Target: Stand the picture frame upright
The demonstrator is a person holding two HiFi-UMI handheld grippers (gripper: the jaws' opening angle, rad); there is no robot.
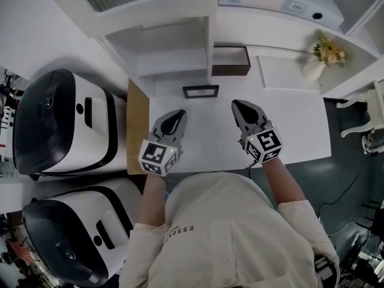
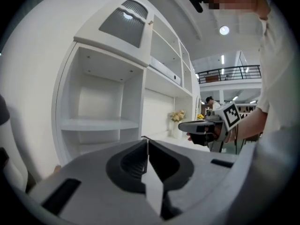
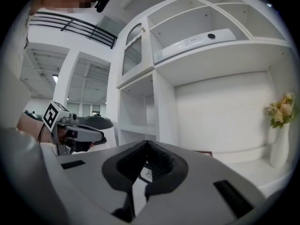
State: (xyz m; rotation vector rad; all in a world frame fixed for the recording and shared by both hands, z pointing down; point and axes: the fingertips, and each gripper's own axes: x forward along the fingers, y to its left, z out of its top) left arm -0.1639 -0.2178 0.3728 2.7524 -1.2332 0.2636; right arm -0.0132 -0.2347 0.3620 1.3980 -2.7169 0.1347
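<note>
At upper centre of the head view, the picture frame [image 1: 201, 91] lies on the white worktop [image 1: 300, 125], close to the back edge under the shelving [image 1: 174, 47]. It looks flat, not standing, with its long axis left-right across the picture.

Key relation: the frame is ahead of both claws, toward the top of the frame, and in the gap between them. The left claw [image 1: 177, 115] sits below and left of it, the right claw [image 1: 238, 105] below and right. Both are near it, neither touching. The left looks marginally closer, but it's about even. Both tips point up-frame, so the frame's long side runs across their line of reach.

Left claw: jaws pressed together, nothing between them. Right claw: same, jaws together and empty. Both would likely need to part before taking a frame edge.

The task is judged not started: the frame is untouched.

The surface is smooth, white and bare around the frame, so it could slide if pushed.

In the room, a brown box [image 1: 231, 62] sits just above and right of the frame. A vase with flowers [image 1: 313, 69] is at upper right. Two white machines [image 1: 60, 122] with dark tops stand at left, and a wooden board [image 1: 137, 125] lines the worktop's left edge.
</note>
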